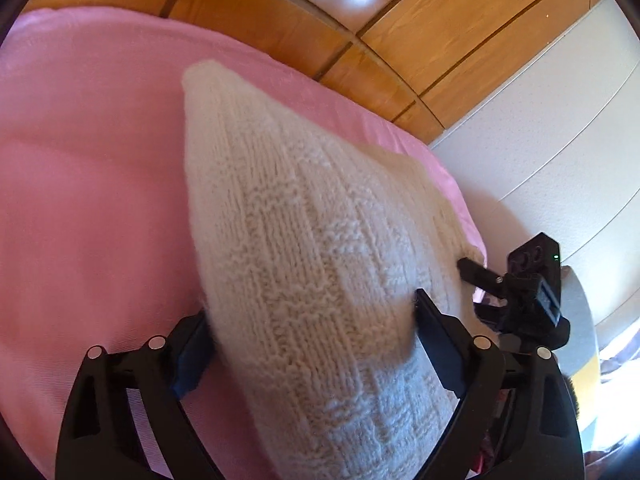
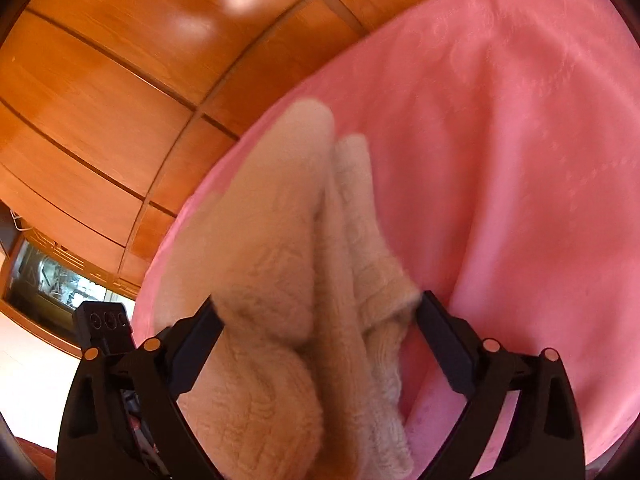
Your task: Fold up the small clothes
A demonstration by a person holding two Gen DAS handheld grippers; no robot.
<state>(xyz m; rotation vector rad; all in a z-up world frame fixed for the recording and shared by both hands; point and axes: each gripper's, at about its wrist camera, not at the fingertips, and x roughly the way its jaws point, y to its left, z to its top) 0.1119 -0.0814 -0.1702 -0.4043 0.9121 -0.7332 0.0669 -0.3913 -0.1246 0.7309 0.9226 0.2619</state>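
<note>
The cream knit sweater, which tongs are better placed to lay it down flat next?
Probably the left tongs: the cream knit sweater there hangs smooth over the pink blanket, while at the right tongs it is bunched.
</note>
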